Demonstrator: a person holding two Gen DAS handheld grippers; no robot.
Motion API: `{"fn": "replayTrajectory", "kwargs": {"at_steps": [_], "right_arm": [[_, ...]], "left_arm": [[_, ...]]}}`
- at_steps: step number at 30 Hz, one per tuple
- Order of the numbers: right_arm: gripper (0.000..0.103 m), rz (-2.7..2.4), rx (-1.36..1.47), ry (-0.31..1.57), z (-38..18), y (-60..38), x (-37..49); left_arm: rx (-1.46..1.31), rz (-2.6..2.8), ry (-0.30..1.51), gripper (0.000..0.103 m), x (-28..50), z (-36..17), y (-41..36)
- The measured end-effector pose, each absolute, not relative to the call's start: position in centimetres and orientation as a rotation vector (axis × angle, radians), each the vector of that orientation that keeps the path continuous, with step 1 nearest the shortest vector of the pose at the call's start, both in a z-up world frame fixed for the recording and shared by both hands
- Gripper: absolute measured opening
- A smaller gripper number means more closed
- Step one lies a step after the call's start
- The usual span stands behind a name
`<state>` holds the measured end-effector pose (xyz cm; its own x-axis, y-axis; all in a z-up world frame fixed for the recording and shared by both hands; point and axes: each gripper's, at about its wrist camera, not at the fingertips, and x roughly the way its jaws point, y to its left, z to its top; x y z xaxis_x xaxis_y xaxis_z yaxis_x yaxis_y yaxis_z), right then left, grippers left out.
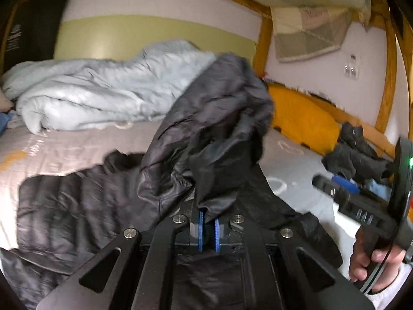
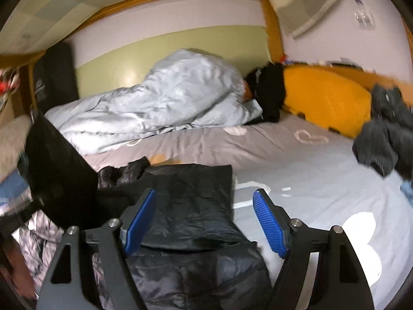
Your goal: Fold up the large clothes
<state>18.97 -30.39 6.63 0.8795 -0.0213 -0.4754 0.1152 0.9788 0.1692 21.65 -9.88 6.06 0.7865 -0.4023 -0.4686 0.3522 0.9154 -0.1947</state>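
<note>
Left tongs pinch a fold of the black puffer jacket, lifting it above the grey bed sheet; a pale duvet lies beyond. Right tongs stand wide, holding nothing, with the jacket spread directly beneath and between them.

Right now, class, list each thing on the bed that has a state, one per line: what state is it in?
Jacket: partly lifted, one end raised, rest lying on bed.
Left gripper: shut on jacket.
Right gripper: open, above jacket.
Duvet: crumpled.
Grey garment: bunched, unfolded.
</note>
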Motion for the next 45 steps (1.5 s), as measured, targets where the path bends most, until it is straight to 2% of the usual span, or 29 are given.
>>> {"fn": "replayTrajectory", "kwargs": {"at_steps": [2, 4, 6, 7, 15, 19, 23, 30, 31, 32, 33, 34, 35, 40, 45], "right_arm": [[0.075, -0.076, 0.219, 0.503, 6.4, -31.1, 19.2], [0.075, -0.072, 0.242, 0.507, 6.4, -31.6, 19.3], [0.075, -0.058, 0.253, 0.506, 6.5, -31.5, 19.2], [0.075, -0.054, 0.252, 0.503, 6.6, -31.4, 19.1], [0.075, 0.024, 0.209, 0.524, 6.2, -29.3, 19.4], [0.075, 0.159, 0.203, 0.683, 3.8, -27.7, 22.0], [0.075, 0.124, 0.134, 0.743, 2.4, -26.4, 24.5], [0.075, 0.074, 0.095, 0.874, -1.0, -26.0, 27.7], [0.073, 0.102, 0.094, 0.9, -1.5, -25.9, 28.0], [0.066, 0.116, 0.093, 0.912, -1.8, -25.7, 28.2], [0.046, 0.12, 0.084, 0.916, -1.9, -25.6, 28.5], [0.019, 0.122, 0.074, 0.911, -1.9, -25.5, 28.6], [0.011, 0.112, 0.064, 0.885, -1.6, -25.5, 28.4], [0.007, 0.038, -0.012, 0.651, 2.5, -25.8, 27.0], [0.007, -0.008, -0.055, 0.689, 2.0, -26.8, 29.2]], "left_arm": [[-0.088, -0.412, 0.54, 0.01, 21.4, 5.2, -10.9], [-0.078, -0.421, 0.559, 0.027, 21.0, 4.4, -11.5], [-0.064, -0.388, 0.558, 0.068, 20.6, 3.9, -12.1], [-0.052, -0.362, 0.545, 0.072, 20.2, 3.8, -12.0], [0.006, -0.327, 0.56, 0.074, 17.8, 3.4, -8.0], [0.02, -0.234, 0.541, 0.079, 16.5, 3.1, -3.9], [0.044, -0.121, 0.527, 0.081, 15.8, 2.0, 0.0], [-0.088, 0.034, 0.65, 0.081, 18.5, -0.9, 6.2], [-0.096, 0.077, 0.667, 0.081, 18.9, -1.4, 6.8], [-0.113, 0.103, 0.674, 0.081, 19.1, -2.0, 7.6], [-0.139, 0.11, 0.689, 0.081, 19.3, -2.6, 8.3], [-0.168, 0.11, 0.71, 0.081, 19.5, -3.0, 8.9], [-0.191, 0.105, 0.719, 0.081, 19.5, -3.2, 9.1], [-0.181, 0.096, 0.683, 0.081, 18.8, -2.6, 8.7], [-0.145, 0.057, 0.689, 0.081, 18.3, -2.3, 7.5]]}}
